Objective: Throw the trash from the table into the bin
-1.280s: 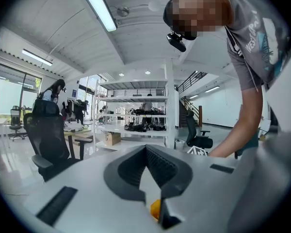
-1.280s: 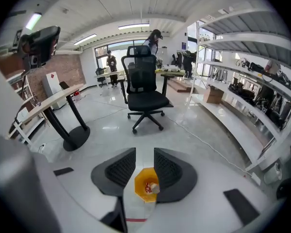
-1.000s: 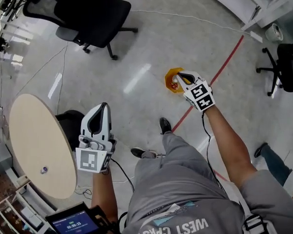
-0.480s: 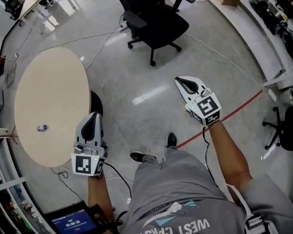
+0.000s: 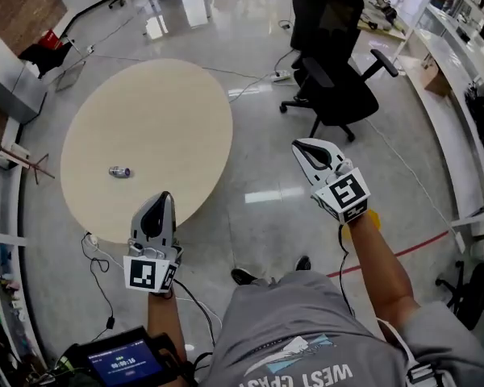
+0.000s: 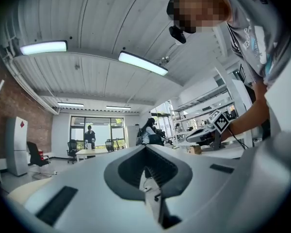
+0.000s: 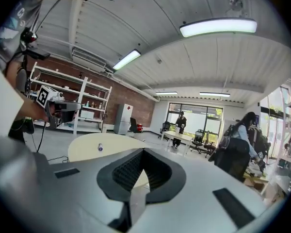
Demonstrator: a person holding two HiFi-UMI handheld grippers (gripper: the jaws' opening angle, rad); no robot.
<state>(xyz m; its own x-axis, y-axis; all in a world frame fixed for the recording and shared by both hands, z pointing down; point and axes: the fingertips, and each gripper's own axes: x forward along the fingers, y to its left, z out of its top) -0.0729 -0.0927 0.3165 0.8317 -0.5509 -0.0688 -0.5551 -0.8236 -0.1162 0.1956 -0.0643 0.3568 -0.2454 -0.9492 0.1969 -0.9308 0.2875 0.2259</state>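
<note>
Lying on near-left part of round beige wooden table [image 5: 169, 103]: small silver-purple piece of trash [image 5: 119, 172]; left gripper [image 5: 162, 197] at near table edge, right of trash, jaws pressed together, empty; right gripper [image 5: 299, 146] over grey floor right of table, jaws together, empty; black office chair [image 5: 335, 79] far right; yellow object [image 5: 372, 218] mostly hidden behind right wrist.

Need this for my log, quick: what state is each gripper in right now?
Left gripper: closed, holding nothing.
Right gripper: closed, holding nothing.
</note>
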